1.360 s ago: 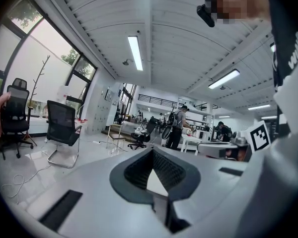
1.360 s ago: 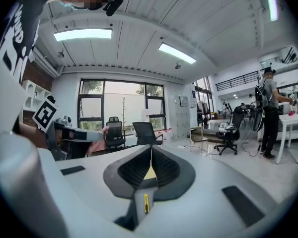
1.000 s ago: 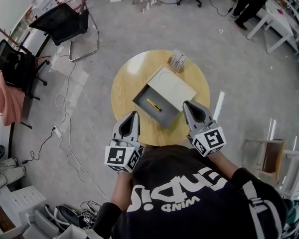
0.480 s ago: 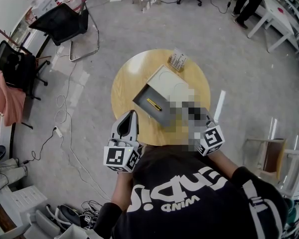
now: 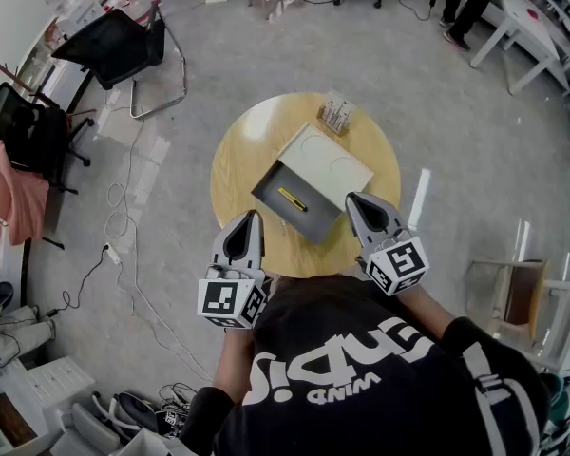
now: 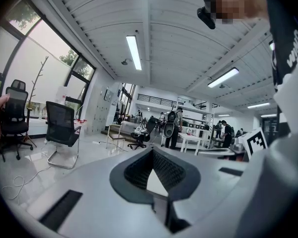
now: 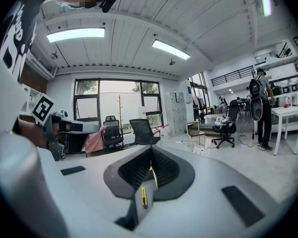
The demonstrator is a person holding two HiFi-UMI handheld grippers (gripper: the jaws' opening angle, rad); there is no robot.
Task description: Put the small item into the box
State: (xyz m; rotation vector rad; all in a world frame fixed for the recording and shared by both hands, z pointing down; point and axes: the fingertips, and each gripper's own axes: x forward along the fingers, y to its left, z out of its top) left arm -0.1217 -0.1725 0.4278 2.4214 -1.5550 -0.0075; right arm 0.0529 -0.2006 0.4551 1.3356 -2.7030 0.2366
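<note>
On the round yellow table (image 5: 237, 155) lies a box: a cream part (image 5: 327, 164) and, joined to it, a grey open tray (image 5: 315, 218). In the tray rests the small item, a yellow stick-like thing (image 5: 293, 199). My left gripper (image 5: 253, 215) hovers at the table's near left edge, shut and empty. My right gripper (image 5: 352, 198) is shut and empty just right of the tray's near corner. In the right gripper view the yellow item (image 7: 144, 196) shows below the closed gripper (image 7: 151, 149). In the left gripper view the gripper (image 6: 151, 150) is closed too.
A small rack of pale objects (image 5: 337, 114) stands on the table's far edge. Black office chairs (image 5: 123, 41) stand on the floor at upper left, cables (image 5: 123, 255) trail left of the table, and white desks (image 5: 537, 27) and a person stand far right.
</note>
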